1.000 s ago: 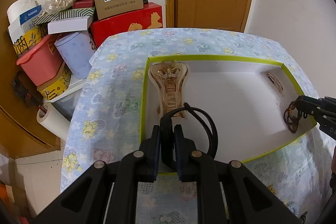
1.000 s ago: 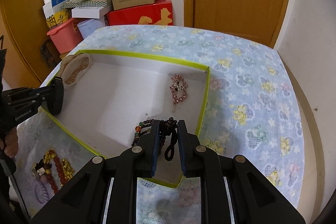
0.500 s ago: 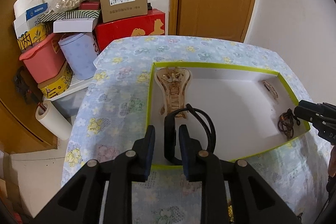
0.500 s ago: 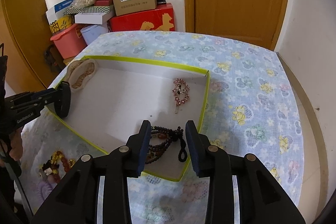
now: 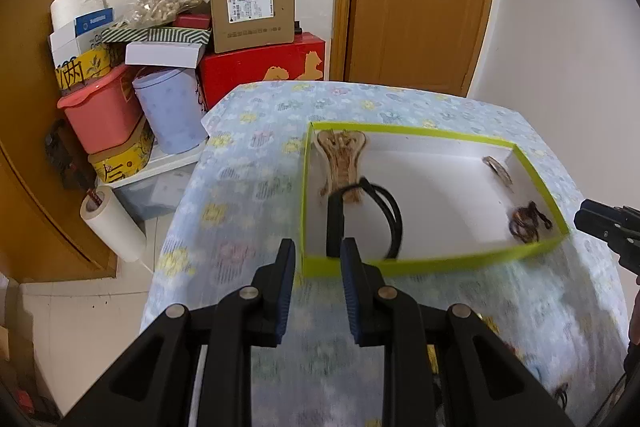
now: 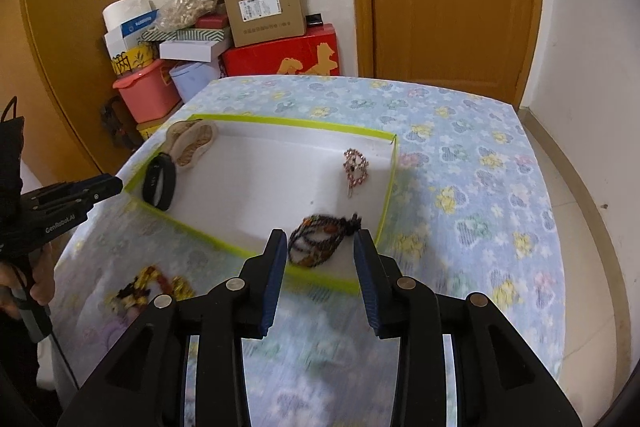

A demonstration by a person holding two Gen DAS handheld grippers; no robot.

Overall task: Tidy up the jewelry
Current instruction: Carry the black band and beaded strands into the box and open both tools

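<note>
The table with its floral cloth (image 6: 460,155) filled most of my view, and on it sat the shallow white tray with the green rim (image 5: 436,261). My left gripper (image 5: 318,259) hung just outside the tray's near wall, fingers spread apart and holding nothing. My right gripper (image 6: 320,251) hovered at the tray's near right corner, its fingers wide apart and empty too. Inside the tray, the beige claw clip (image 5: 342,163) lay in the far left corner, and the black hair band (image 5: 370,215) stood against the near left wall, touching the clip's end. The dark bead bracelet (image 6: 320,239) lay in a heap in the near right corner. The pink rhinestone clip (image 6: 355,167) rested by the right wall. More beaded jewelry (image 6: 148,287) lay blurred on the cloth outside.
</note>
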